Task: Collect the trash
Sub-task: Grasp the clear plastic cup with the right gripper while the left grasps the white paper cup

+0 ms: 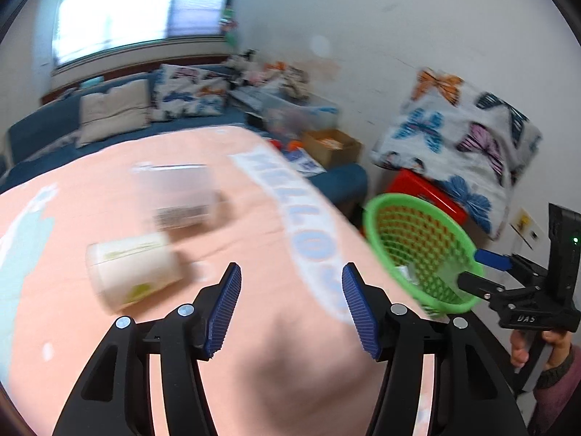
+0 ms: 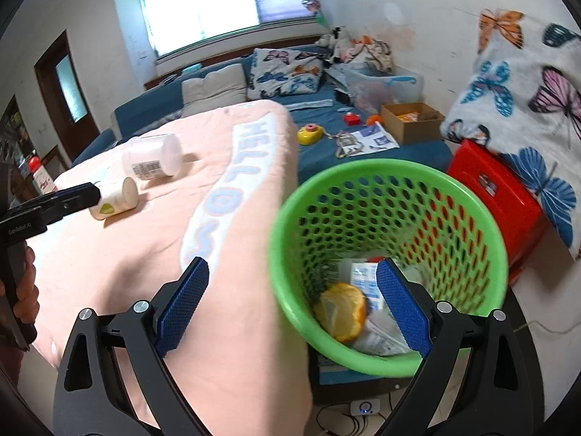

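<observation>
A cream cup (image 1: 134, 272) lies on its side on the pink cloth (image 1: 254, 363). Behind it lies a clear plastic container (image 1: 178, 196). My left gripper (image 1: 292, 283) hovers open and empty to the right of the cup. In the right wrist view one of its fingers (image 2: 72, 198) reaches up to the cream cup (image 2: 116, 200). The green mesh basket (image 2: 454, 196) stands off the table's right edge and holds an orange peel (image 2: 341, 312) and paper packets (image 2: 365, 279). My right gripper (image 2: 292, 301) is open and straddles the basket's near rim, one pad inside and nothing pressed.
A red plastic stool (image 2: 501, 196) and a butterfly blanket (image 2: 526, 91) stand right behind the basket. The blue sofa (image 2: 145, 109) beyond the table carries a cardboard box (image 2: 410, 120), a yellow toy (image 2: 308, 134) and papers. A person's hand (image 1: 544, 345) holds the right gripper's handle.
</observation>
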`<action>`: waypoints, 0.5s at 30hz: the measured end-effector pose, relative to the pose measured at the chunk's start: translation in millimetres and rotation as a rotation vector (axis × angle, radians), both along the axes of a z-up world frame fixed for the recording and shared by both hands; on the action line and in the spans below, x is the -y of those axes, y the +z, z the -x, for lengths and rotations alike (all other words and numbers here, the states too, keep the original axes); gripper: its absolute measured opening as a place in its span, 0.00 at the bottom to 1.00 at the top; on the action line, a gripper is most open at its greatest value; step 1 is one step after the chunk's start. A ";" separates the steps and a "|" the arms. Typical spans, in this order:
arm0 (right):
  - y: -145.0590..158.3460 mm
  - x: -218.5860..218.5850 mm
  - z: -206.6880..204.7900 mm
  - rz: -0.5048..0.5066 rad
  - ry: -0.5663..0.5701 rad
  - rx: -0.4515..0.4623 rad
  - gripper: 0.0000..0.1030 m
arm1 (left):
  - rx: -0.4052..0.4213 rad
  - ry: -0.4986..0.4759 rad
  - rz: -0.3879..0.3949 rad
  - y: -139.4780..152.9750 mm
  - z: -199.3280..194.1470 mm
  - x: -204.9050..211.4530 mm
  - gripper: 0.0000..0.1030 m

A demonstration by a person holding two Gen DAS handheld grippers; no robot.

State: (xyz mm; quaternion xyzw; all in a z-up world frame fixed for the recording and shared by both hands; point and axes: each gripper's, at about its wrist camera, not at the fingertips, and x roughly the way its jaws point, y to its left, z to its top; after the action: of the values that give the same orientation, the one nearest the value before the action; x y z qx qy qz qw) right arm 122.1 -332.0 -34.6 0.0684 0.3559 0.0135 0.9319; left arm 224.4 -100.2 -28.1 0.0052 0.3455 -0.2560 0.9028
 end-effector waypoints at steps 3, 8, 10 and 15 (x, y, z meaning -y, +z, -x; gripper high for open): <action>2.3 -14.9 -11.4 0.009 0.039 0.000 0.90 | 0.015 0.092 0.010 1.6 -2.4 -36.0 0.57; 4.9 -43.6 -34.1 0.039 0.121 -0.010 0.90 | -0.024 0.206 0.036 -8.4 -17.0 -87.5 0.60; 7.1 -56.5 -44.7 0.059 0.161 -0.013 0.90 | -0.044 0.227 0.035 -14.9 -25.2 -98.2 0.60; 11.6 -83.0 -68.3 0.102 0.260 -0.024 0.90 | -0.110 0.226 0.081 -33.6 -50.2 -117.2 0.60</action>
State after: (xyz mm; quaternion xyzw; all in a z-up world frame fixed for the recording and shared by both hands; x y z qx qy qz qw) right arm 190.3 -249.0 -23.0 -0.0254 0.3732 0.1153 0.9202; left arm 274.6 17.0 -61.7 -0.0841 0.3823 -0.1662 0.9051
